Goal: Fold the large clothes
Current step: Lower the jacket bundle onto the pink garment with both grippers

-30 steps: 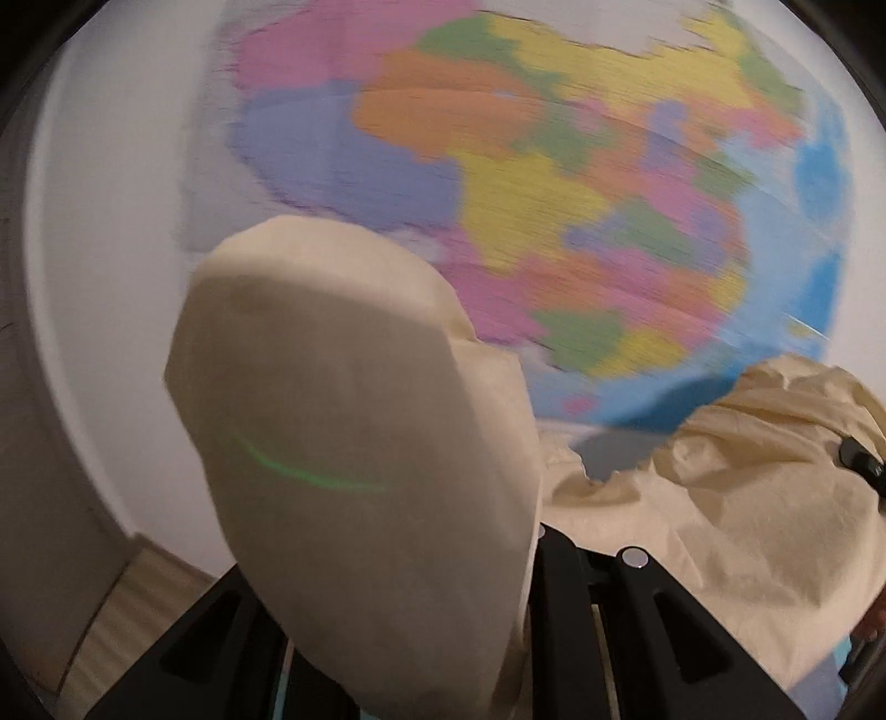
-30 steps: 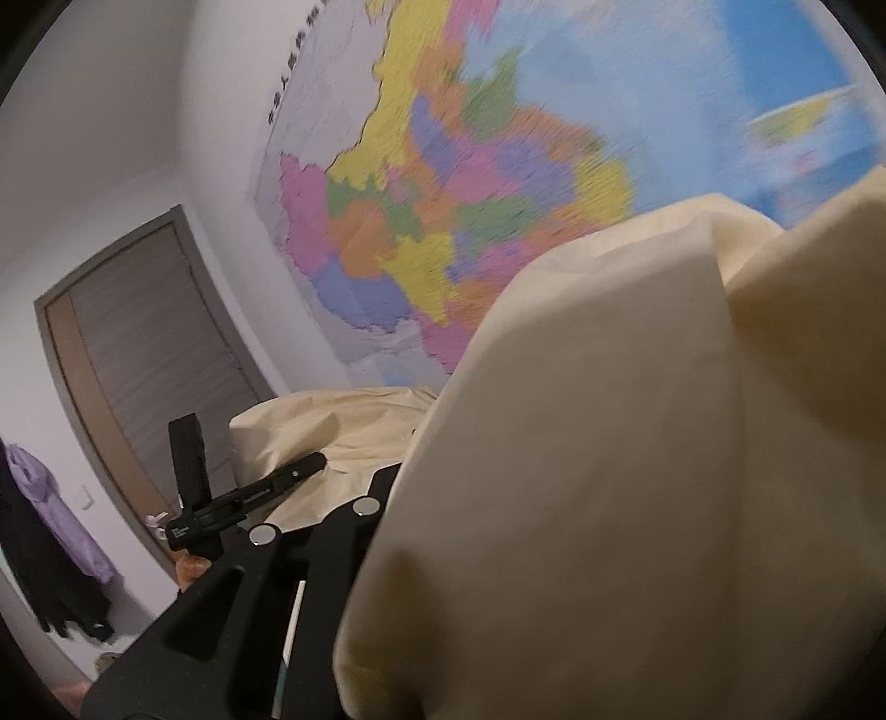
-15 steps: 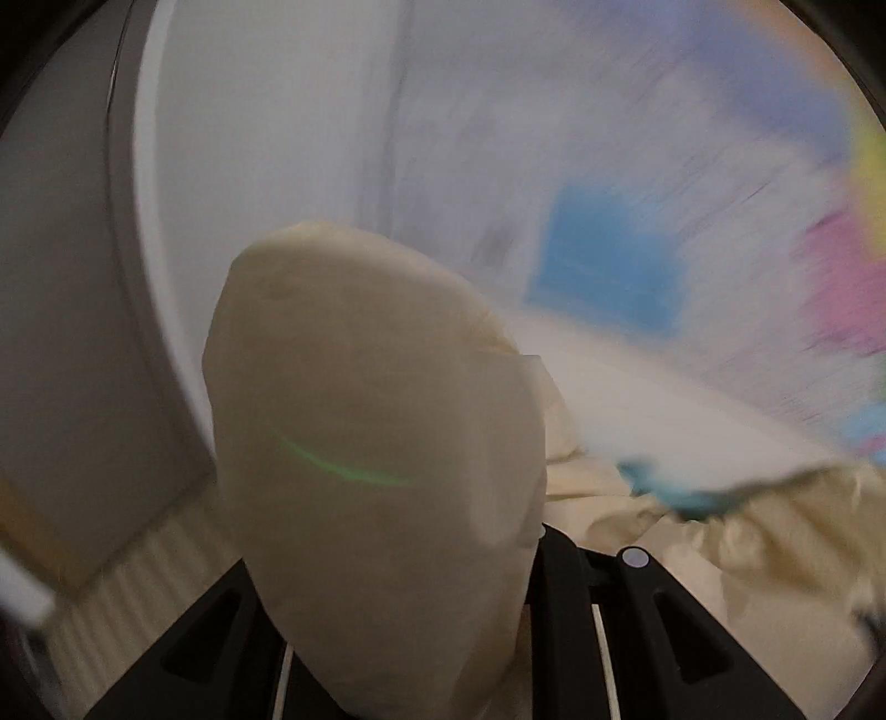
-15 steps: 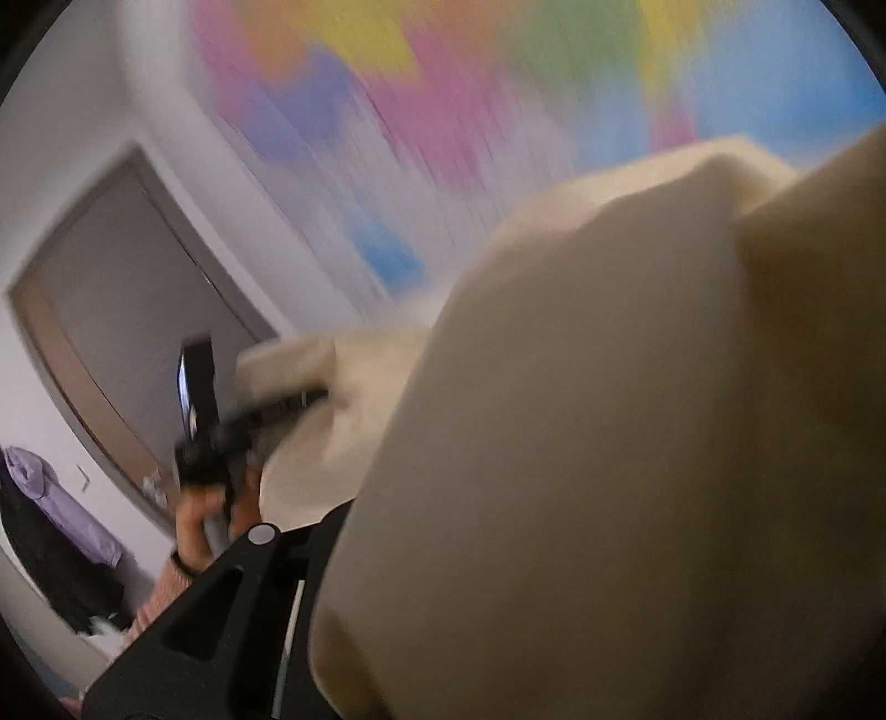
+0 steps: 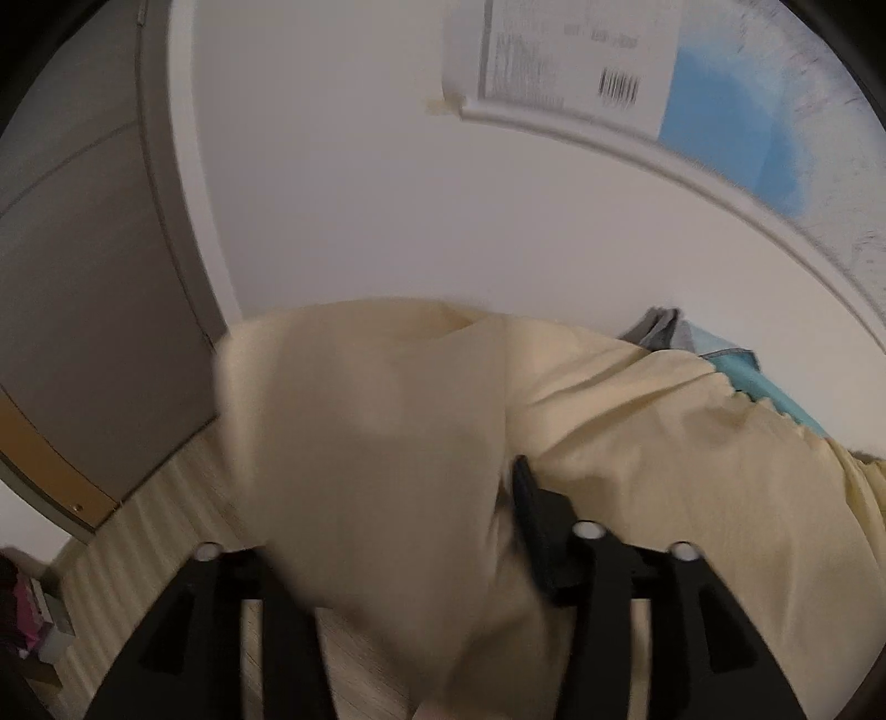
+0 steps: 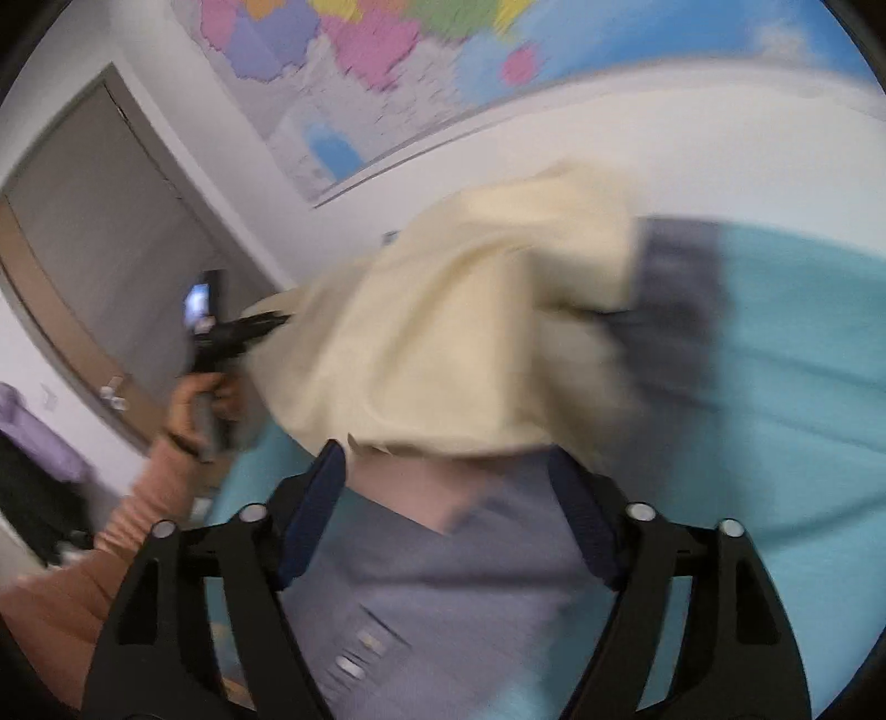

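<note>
Both grippers have just been opening, and the cream garment is coming free of them. The right gripper stands wide, its blue-padded jaws apart, with the cloth's near hem just past the tips and nothing pressed between them. The left gripper is harder to read: cloth still drapes between its jaws and hides the left finger, but the right finger stands clear of the fabric, so I judge it spread and no longer gripping.

The garment is soft, matte cotton, bunched in broad, loose folds rather than laid flat. It hangs over the teal bed, with a grey garment lying nearer under the right gripper. Letting go from both corners together makes sense if the aim is to drop the piece spread on the bed before folding; whether it lands flat I cannot say, as motion blurs its edges.

Beyond hang a wall map and a grey door. The person's left hand grips its tool's handle at the garment's far-left corner.
</note>
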A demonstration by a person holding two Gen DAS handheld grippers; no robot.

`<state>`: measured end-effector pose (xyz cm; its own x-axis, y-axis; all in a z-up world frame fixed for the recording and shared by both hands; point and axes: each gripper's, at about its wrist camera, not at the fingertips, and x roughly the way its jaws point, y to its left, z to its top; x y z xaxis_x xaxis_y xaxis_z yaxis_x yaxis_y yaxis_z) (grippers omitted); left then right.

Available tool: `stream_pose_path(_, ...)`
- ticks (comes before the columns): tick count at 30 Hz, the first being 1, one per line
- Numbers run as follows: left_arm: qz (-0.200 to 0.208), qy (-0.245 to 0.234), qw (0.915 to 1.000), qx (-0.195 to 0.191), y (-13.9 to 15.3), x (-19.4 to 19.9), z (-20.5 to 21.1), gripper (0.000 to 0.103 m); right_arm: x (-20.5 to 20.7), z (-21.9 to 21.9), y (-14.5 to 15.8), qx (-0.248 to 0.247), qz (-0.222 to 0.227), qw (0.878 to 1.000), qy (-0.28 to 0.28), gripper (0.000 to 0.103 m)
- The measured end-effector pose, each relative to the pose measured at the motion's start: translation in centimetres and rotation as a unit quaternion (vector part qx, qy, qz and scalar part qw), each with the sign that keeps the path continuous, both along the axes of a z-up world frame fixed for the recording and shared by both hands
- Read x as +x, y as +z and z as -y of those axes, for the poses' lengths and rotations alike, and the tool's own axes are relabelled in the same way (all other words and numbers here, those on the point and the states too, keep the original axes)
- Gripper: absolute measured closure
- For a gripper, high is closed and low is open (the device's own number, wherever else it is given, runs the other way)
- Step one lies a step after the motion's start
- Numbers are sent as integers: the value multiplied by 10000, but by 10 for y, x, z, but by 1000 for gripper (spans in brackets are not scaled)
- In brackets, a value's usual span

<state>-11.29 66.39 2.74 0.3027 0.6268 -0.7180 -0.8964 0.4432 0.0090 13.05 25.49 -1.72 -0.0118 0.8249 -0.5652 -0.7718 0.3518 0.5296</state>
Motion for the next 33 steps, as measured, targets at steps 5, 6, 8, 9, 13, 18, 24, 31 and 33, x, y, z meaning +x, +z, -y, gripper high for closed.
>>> stream_pose_path(5, 130, 76, 9985, 524, 24, -23, 48, 42, 29, 27, -9, -154, -3, 9959, -897, 41)
stream_pose_path(6, 271, -30, 9979, 586, 29, -27, 59, 39, 33, 23, -13, -88, -179, 9961, -859, 42)
stream_pose_path(8, 433, -428, 9964, 582, 34, -29, 77, 37, 36, 8, -17, 17, -136, 9979, -634, 66)
stream_pose_path(9, 473, -717, 9945, 595, 35, -27, 90, 36, 28, 7, -24, 24, -61, 9989, -475, 75)
stream_pose_path(13, 216, -1497, 9866, 610, 17, -4, 122, 34, 5, -16, -44, -631, 192, 9978, 79, 93)
stream_pose_path(18, 201, -1352, 9897, 438, 0, 8, 109, 32, -1, 9, -42, -850, 156, 9962, -44, 80)
stream_pose_path(24, 204, -1311, 9886, 711, 11, 3, 122, 33, -6, 28, 11, -393, 928, 9941, -398, 66)
stream_pose_path(31, 201, -1541, 9825, 1030, 23, 9, 157, 32, -8, -20, 27, -94, 1084, 9938, -231, 53)
stream_pose_path(33, 198, -1649, 9806, 1039, 21, 10, 163, 31, -9, -41, 19, -199, 1022, 9945, -113, 53)
